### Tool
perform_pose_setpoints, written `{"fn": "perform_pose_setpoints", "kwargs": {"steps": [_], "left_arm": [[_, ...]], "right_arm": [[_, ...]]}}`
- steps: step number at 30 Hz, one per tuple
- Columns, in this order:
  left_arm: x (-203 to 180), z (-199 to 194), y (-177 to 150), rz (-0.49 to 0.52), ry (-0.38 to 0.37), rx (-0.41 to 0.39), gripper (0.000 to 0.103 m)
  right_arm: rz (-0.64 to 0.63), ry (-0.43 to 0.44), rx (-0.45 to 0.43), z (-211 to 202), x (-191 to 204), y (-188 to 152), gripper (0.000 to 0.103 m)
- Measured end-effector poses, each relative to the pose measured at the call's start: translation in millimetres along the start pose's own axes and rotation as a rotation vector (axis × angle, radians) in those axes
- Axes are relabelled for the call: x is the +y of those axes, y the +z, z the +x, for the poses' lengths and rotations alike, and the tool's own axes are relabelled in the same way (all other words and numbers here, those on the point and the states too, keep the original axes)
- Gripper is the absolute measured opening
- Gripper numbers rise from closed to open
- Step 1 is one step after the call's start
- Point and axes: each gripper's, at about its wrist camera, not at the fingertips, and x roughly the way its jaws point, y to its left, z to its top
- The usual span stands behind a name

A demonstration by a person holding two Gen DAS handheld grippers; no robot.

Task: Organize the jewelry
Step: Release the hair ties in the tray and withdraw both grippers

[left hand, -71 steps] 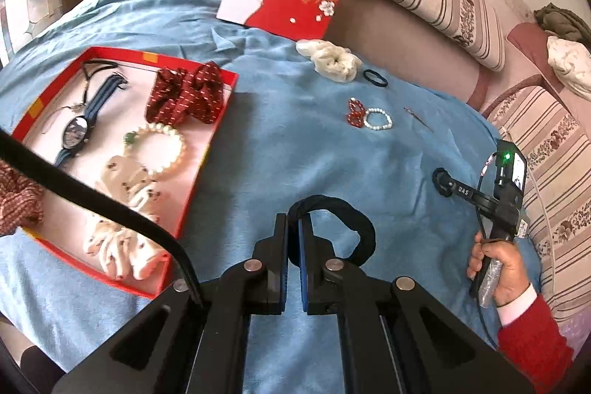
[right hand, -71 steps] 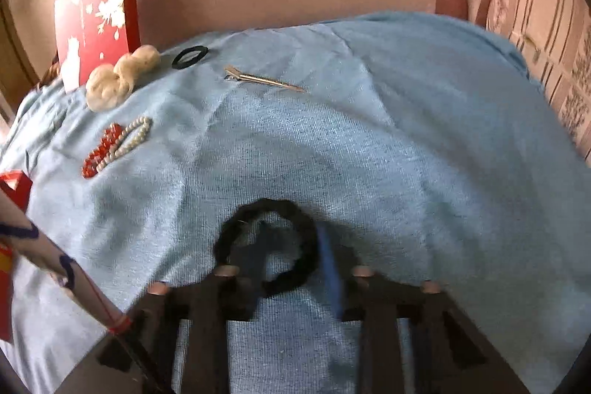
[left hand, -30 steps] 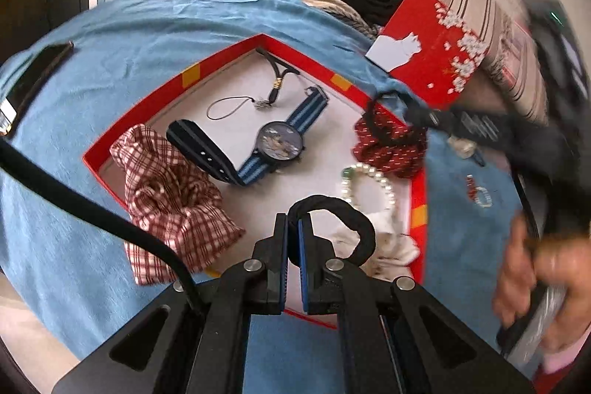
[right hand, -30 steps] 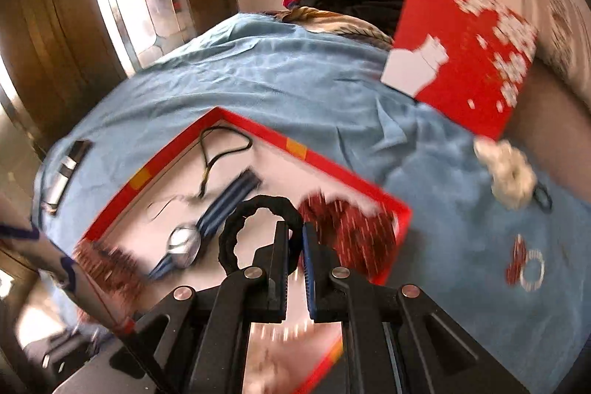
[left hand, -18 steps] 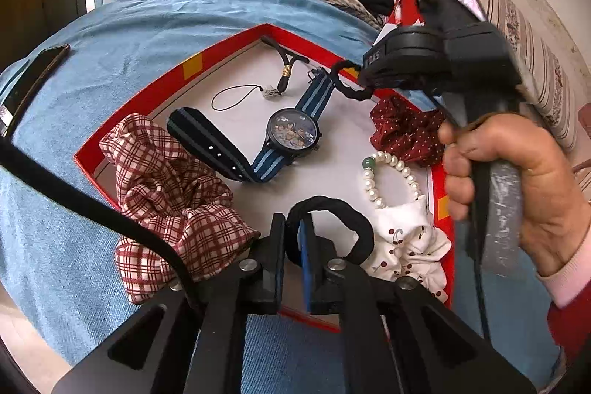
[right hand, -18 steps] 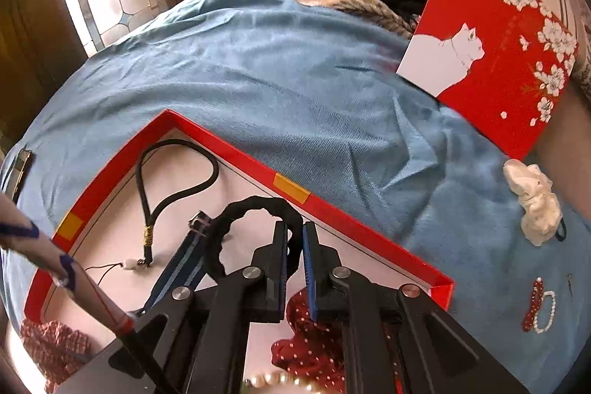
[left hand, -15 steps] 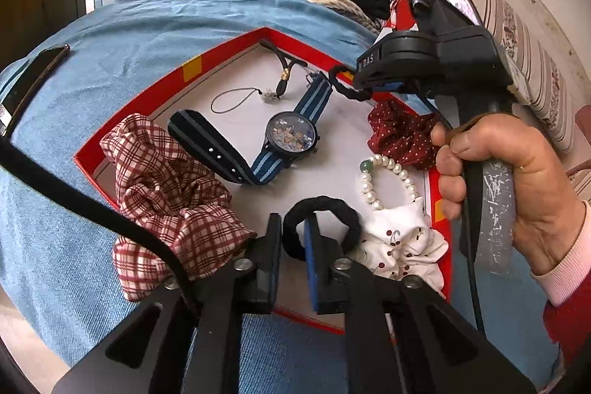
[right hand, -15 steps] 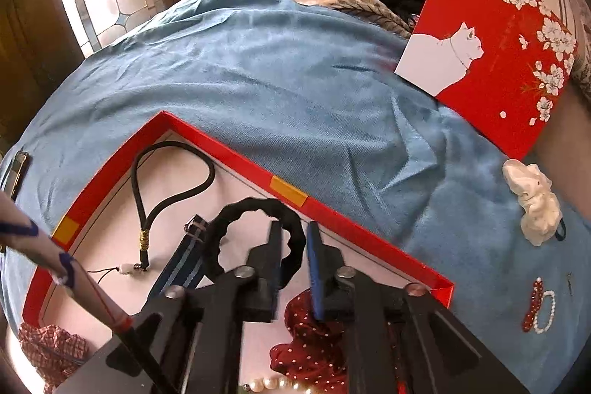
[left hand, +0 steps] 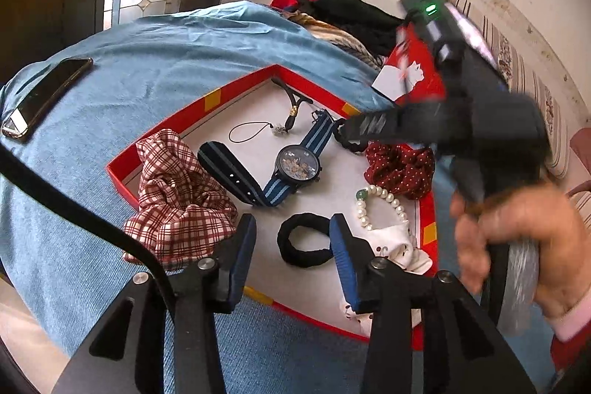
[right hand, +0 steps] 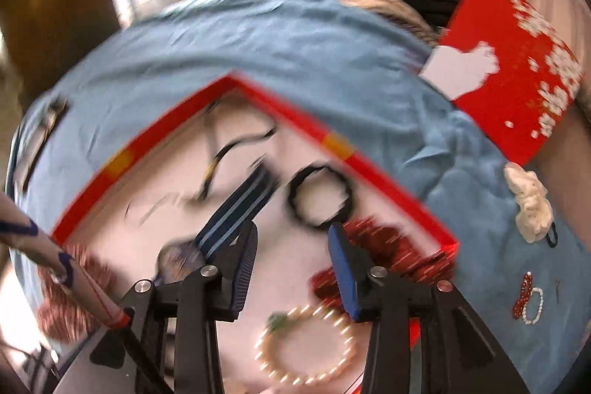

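The red tray [left hand: 207, 100] sits mid-frame on the blue cloth [left hand: 155, 54], holding a plaid scrunchie [left hand: 177, 194], a striped watch [left hand: 291, 165], a pearl bracelet [left hand: 380, 205] and a red dotted scrunchie [left hand: 399, 168]. The left gripper [left hand: 291, 246] is opening, with a black hair tie [left hand: 303, 242] lying loose between its parted fingers. The right gripper [right hand: 291, 257] is also opening, and a second black hair tie [right hand: 319, 196] rests just beyond its tips, by the tray's upper rim.

Both tools angled downward, left tool [left hand: 291, 246] and right tool [right hand: 291, 261] with jaws opening, nothing gripped.
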Motion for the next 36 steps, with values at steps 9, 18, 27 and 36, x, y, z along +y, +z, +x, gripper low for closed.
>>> {"fn": "perform_pose_setpoints", "kwargs": {"steps": [9,18,27,36], "left_arm": [[5.9,3.8,1.7,-0.021,-0.015,0.018,0.040],[4.3,6.2,1.2,-0.002,-0.024,0.027,0.040],[-0.4,1.0,-4.3,0.014,0.006,0.006,0.041],[4.1,-35.4,-3.5,-0.021,0.041,-0.096,0.041]], "right_arm": [[-0.081,-0.011,0.069,21.6,40.0,-0.2,0.035],[-0.089,-0.010,0.053,26.3,56.9,12.2,0.035],[0.042,-0.045,-0.073,-45.3,-3.5,3.2,0.038],[0.300,-0.216,-0.087,-122.7,-159.0,-126.1,0.047]]}}
